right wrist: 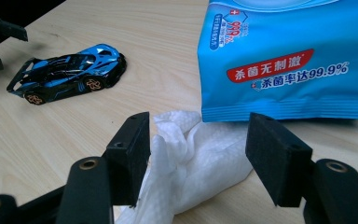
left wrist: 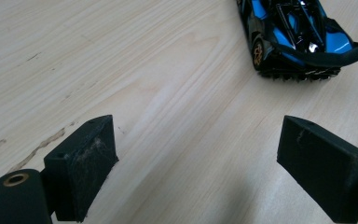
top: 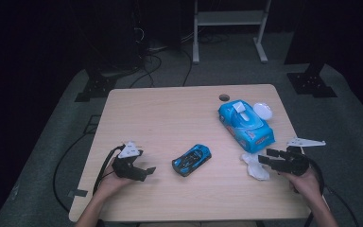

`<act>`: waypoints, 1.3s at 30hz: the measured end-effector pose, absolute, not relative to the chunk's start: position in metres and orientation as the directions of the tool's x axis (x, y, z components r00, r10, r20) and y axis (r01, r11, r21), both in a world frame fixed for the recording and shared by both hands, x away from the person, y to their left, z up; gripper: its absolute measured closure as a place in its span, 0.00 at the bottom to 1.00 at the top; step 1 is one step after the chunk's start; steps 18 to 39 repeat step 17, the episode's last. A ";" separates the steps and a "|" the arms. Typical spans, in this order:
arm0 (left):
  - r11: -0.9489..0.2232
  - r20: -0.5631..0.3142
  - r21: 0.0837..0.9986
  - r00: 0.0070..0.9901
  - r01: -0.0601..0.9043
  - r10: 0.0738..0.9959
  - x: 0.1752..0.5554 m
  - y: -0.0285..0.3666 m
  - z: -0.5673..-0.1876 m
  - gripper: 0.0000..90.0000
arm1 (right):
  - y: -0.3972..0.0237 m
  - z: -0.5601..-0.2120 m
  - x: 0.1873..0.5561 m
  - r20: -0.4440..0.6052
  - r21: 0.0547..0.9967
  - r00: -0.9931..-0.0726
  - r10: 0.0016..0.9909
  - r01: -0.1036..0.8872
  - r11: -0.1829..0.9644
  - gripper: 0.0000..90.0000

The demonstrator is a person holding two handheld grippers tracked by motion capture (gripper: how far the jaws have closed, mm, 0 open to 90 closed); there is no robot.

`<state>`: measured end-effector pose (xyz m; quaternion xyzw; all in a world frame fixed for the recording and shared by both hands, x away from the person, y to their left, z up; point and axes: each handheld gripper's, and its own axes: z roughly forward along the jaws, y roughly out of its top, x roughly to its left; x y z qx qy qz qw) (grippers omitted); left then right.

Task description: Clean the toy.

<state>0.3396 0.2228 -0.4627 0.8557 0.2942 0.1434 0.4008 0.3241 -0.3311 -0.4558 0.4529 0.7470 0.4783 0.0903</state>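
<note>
Dark floor and black stands ring a pale wooden table (top: 170,113), with a white metal frame (top: 229,28) standing behind it and cables trailing across the grey mat. From the high view, the left gripper (top: 144,171) sits near the table's front-left, held in the person's left hand (top: 111,184), its jaws spread and pointing toward a blue and black toy car (top: 192,159) that lies near the middle of the front half, apart from the jaws. The right gripper (top: 264,157) is at the front-right, in the right hand (top: 307,182), its tips at a crumpled white wipe (top: 256,166).

The right gripper view brings out what the high view cannot: the wipe (right wrist: 191,154) lies between the two black pads (right wrist: 135,149), bunched against the left one, while the other pad stands clear of it, so the jaws are released and not pinching. It also reads the print on the blue wipes packet (right wrist: 284,60) just behind the wipe, touching or nearly touching it, and catches the car (right wrist: 67,72) side-on farther off.

The left gripper view shows bare wood between its wide-open pads (left wrist: 86,163), with the car's rear wing (left wrist: 303,35) ahead and to one side.

Only the high view shows the packet's raised flap (top: 240,108), a round white lid (top: 263,111) beside it, and a hole in the tabletop (top: 224,98)
</note>
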 end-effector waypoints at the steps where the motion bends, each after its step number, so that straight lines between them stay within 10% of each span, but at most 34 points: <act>1: -0.496 0.005 0.776 0.782 0.390 0.623 0.339 0.224 -0.463 0.12 | -0.331 -0.456 0.323 0.300 0.798 -0.572 0.763 0.589 0.128 0.44; 39: -0.480 0.006 0.771 0.748 0.420 0.664 0.340 0.234 -0.472 0.11 | -0.333 -0.459 0.316 0.300 0.809 -0.573 0.762 0.576 0.115 0.43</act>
